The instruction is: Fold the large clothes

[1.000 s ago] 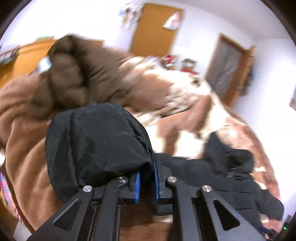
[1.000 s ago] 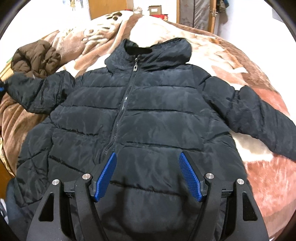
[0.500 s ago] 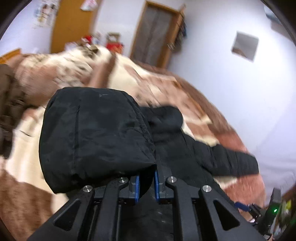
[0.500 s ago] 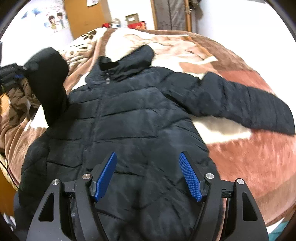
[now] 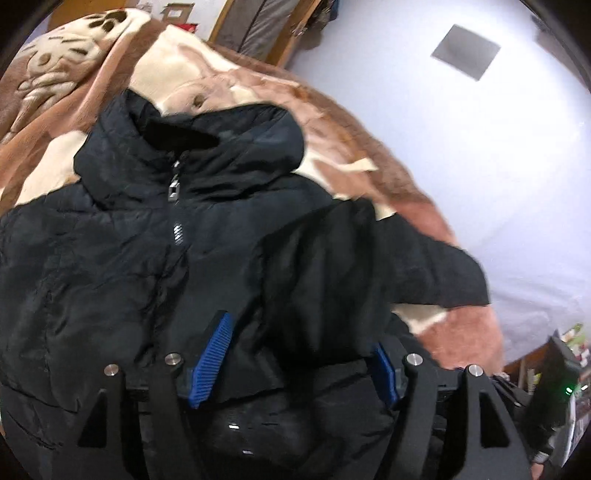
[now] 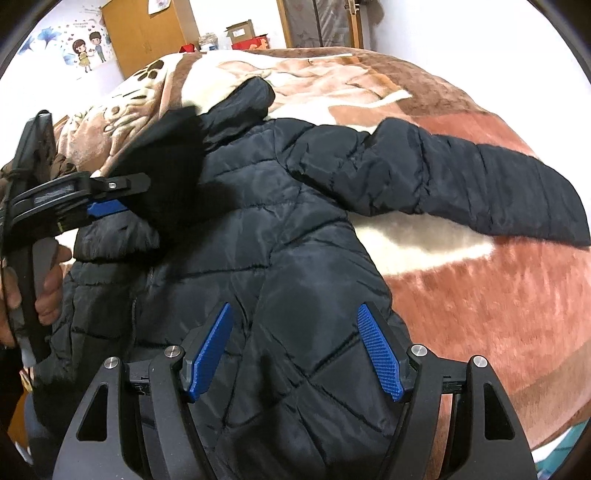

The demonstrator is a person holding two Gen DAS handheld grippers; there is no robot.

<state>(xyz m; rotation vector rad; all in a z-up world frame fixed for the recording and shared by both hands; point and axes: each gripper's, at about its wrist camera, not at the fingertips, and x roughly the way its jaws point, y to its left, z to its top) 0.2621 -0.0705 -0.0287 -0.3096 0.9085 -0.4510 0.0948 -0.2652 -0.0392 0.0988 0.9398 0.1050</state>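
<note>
A black puffer jacket (image 6: 288, 236) lies face up on a brown and cream blanket; it also shows in the left wrist view (image 5: 110, 240). Its left sleeve (image 5: 317, 280) is folded over the chest and lies between the open jaws of my left gripper (image 5: 299, 354), which also shows in the right wrist view (image 6: 110, 199). The other sleeve (image 6: 480, 188) lies stretched out to the right on the blanket. My right gripper (image 6: 295, 350) is open and empty above the jacket's lower hem.
The blanket (image 6: 480, 295) covers a bed. A brown garment (image 6: 59, 166) lies at the left of the bed. Wooden doors (image 6: 147, 33) and boxes (image 6: 243, 33) stand at the back. A white wall (image 5: 480, 147) is to the right.
My left gripper carried the sleeve across over the jacket's chest and opened its jaws. My right gripper stayed open over the hem and turned to the right.
</note>
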